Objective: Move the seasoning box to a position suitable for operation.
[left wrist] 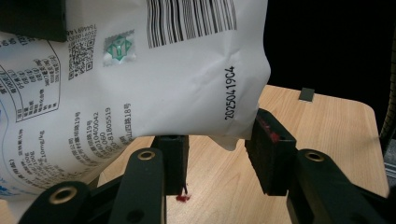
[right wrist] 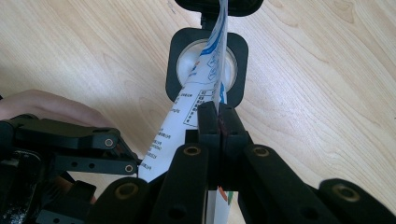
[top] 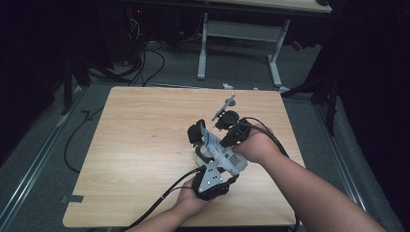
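We hold a white printed plastic pouch (top: 223, 155) above the light wooden table (top: 140, 145), between our two hands near its right-hand middle. Our right gripper (right wrist: 218, 114) has its black jaws pressed flat together on the pouch's thin edge, pinching it tight. Our left gripper (left wrist: 217, 154) stands about half open at the pouch's lower corner; one pad touches the film, but we cannot tell whether it truly clamps. Under the pouch sits a black square holder with a white round centre (right wrist: 207, 63).
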`<action>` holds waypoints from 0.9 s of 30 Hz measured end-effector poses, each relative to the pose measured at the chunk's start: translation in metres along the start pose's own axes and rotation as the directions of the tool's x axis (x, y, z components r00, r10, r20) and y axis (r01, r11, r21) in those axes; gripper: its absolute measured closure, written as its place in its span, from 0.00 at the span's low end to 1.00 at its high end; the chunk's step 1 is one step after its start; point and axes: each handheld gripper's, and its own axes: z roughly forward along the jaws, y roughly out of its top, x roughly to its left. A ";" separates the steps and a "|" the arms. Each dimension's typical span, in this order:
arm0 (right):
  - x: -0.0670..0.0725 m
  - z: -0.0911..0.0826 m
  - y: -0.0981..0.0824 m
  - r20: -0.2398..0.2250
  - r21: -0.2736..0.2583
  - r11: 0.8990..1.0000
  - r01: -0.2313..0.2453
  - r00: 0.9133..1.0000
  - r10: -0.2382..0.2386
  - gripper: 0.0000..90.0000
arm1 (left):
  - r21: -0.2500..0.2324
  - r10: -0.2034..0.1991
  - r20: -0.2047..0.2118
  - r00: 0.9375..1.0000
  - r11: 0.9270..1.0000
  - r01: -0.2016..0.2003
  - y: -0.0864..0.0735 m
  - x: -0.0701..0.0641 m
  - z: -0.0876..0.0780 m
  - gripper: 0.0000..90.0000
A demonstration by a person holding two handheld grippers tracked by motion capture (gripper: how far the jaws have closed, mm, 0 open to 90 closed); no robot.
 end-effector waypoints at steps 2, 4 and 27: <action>0.000 0.000 0.000 0.001 0.000 1.000 0.006 1.000 -0.006 1.00 | 0.000 0.000 0.000 1.000 1.000 0.000 0.000 0.000 0.000 0.67; 0.000 0.000 0.000 -0.001 -0.002 1.000 0.008 1.000 -0.008 1.00 | -0.001 0.000 -0.001 1.000 1.000 0.000 0.000 0.000 0.000 0.67; -0.001 0.001 0.003 0.009 0.002 1.000 0.006 1.000 -0.006 1.00 | -0.008 -0.020 0.002 1.000 1.000 0.020 0.001 0.002 0.001 0.67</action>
